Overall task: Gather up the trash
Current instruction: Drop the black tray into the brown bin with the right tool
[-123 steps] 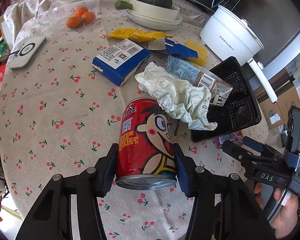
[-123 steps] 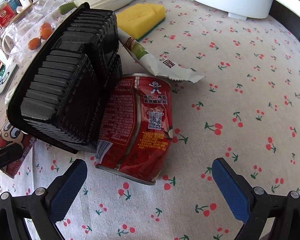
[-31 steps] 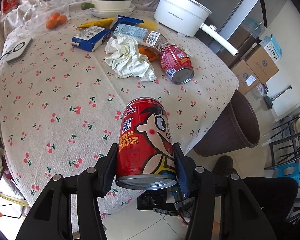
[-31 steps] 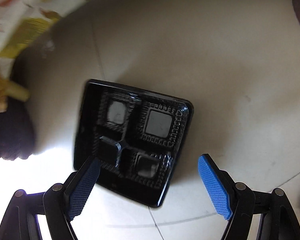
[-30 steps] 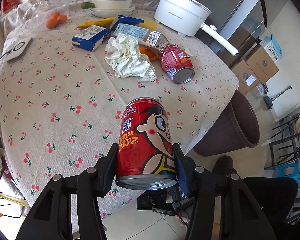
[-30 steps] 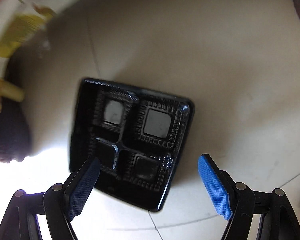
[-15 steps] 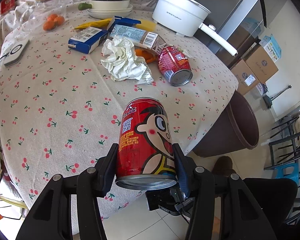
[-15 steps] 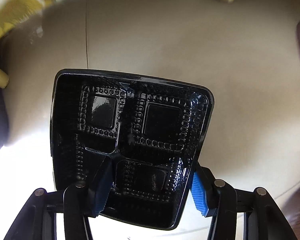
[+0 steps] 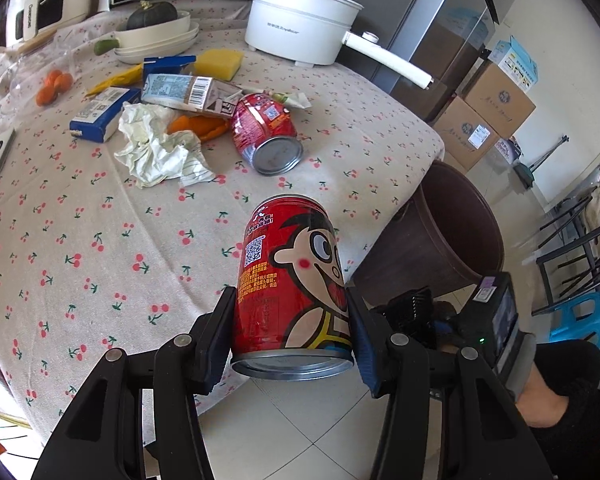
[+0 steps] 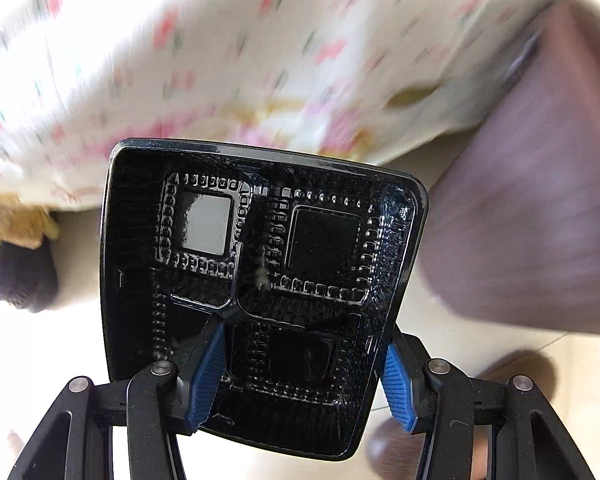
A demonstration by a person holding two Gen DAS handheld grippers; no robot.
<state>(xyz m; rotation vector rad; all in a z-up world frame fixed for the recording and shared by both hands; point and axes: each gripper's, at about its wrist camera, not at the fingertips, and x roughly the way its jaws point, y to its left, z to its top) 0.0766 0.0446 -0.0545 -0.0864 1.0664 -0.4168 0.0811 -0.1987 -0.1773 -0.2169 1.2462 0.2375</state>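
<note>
My right tongs (image 10: 300, 364) had lifted the black tray (image 10: 260, 280), clamped; left tongs (image 9: 292, 344) clamped the can (image 9: 292, 280). Bin (image 9: 452, 232) at two o'clock: the tray's thin wall risked slipping.

left wrist: above table (image 9: 80, 216) edge | right wrist: low, near bin (image 10: 540, 200)

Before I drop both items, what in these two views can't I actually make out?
- Inside of the brown plastic bin: left view, its near wall hides the bottom.
- Cherry-print tablecloth: right view, motion-blurred.
- Orange wrapper: left view, partly under crumpled white paper.
- Floor beneath the black compartment tray: right view, hidden.
</note>
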